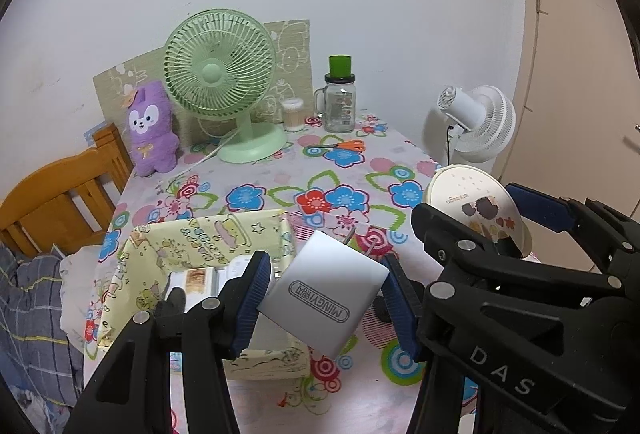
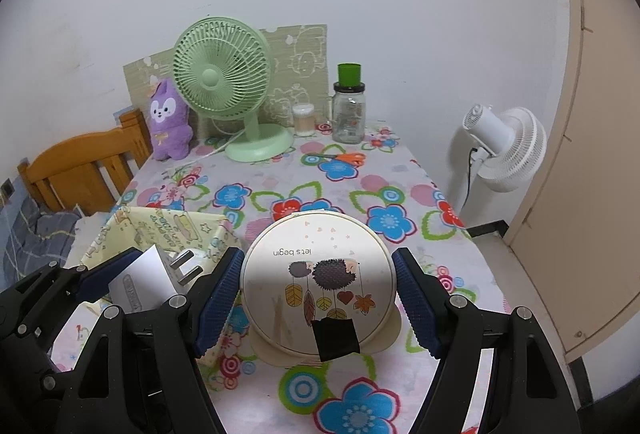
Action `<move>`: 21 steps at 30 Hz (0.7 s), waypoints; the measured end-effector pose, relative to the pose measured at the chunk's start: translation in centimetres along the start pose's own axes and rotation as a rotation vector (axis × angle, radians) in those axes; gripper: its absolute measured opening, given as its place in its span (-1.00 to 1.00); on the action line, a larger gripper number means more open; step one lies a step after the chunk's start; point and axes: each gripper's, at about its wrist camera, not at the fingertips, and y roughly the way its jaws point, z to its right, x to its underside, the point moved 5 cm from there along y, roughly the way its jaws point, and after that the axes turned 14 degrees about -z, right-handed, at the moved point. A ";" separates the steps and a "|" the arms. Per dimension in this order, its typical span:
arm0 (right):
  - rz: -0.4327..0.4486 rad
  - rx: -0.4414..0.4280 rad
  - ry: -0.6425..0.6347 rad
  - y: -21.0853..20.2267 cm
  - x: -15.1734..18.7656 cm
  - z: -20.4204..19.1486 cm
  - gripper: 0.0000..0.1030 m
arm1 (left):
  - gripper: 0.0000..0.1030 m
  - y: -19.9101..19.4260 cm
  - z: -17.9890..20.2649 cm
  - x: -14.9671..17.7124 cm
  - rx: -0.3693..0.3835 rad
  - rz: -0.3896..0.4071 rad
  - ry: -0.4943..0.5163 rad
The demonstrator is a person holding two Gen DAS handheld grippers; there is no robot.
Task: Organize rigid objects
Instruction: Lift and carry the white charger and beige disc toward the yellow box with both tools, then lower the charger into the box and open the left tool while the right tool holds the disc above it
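My left gripper (image 1: pixel 326 300) is shut on a white MINGYI charger plug (image 1: pixel 324 294) and holds it tilted over the right rim of a yellow cartoon-print box (image 1: pixel 208 238). The box holds a few small white items (image 1: pixel 196 280). My right gripper (image 2: pixel 318 300) is shut on a round cream tin with a hedgehog picture (image 2: pixel 318 274), held above the floral tablecloth to the right of the box (image 2: pixel 160 226). The tin and right gripper also show in the left wrist view (image 1: pixel 476 205). The charger shows at the left of the right wrist view (image 2: pixel 144 278).
At the table's back stand a green desk fan (image 1: pixel 224 81), a purple plush toy (image 1: pixel 150 129), a glass jar with a green cup on top (image 1: pixel 340 101), a cotton-swab tub (image 1: pixel 293 113) and orange scissors (image 1: pixel 346 145). A white floor fan (image 2: pixel 504 145) stands right; a wooden bed frame (image 2: pixel 80 169) left.
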 end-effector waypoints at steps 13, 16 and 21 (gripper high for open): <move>-0.029 -0.035 -0.048 1.8 -0.6 -3.6 0.50 | 0.13 1.2 -3.6 0.3 -0.013 -0.027 -0.047; -0.035 -0.036 -0.064 2.4 -0.8 -4.6 0.50 | 0.13 1.6 -4.4 0.4 -0.013 -0.035 -0.053; -0.053 -0.060 -0.076 3.5 -0.9 -6.0 0.50 | 0.13 2.3 -5.9 0.5 -0.015 -0.052 -0.066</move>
